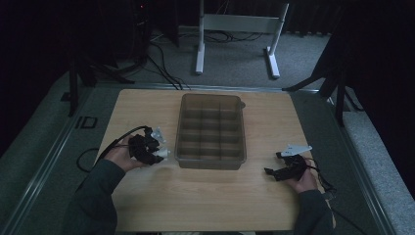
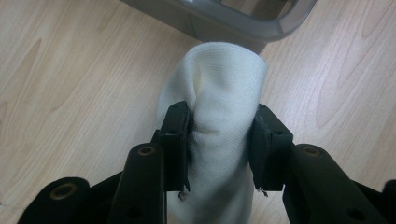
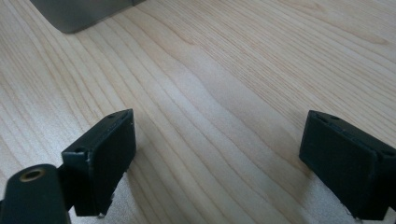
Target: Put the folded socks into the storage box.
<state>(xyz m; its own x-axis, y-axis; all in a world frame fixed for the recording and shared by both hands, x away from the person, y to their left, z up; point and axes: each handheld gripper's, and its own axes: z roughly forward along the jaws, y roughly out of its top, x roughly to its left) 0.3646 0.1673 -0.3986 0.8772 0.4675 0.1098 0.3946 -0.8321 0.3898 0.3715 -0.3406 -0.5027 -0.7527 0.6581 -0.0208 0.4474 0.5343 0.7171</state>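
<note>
A rolled white cloth, much like a sock (image 2: pixel 219 102), is pinched between the black jaws of my left gripper (image 2: pixel 219 140), which is shut on it. In the high view that left gripper (image 1: pixel 159 152) is left of the grey divided bin (image 1: pixel 211 159), with the white cloth (image 1: pixel 160 153) at its tip. My right gripper (image 1: pixel 272 164) rests on the table right of the bin. Its jaws stand wide apart over bare wood in the right gripper view (image 3: pixel 224 154), with nothing between them.
The bin's corner (image 2: pixel 243 23) lies just beyond the cloth. The wooden table (image 1: pixel 205 196) is ringed by dark floor, with cables and a white frame (image 1: pixel 235 29) behind it.
</note>
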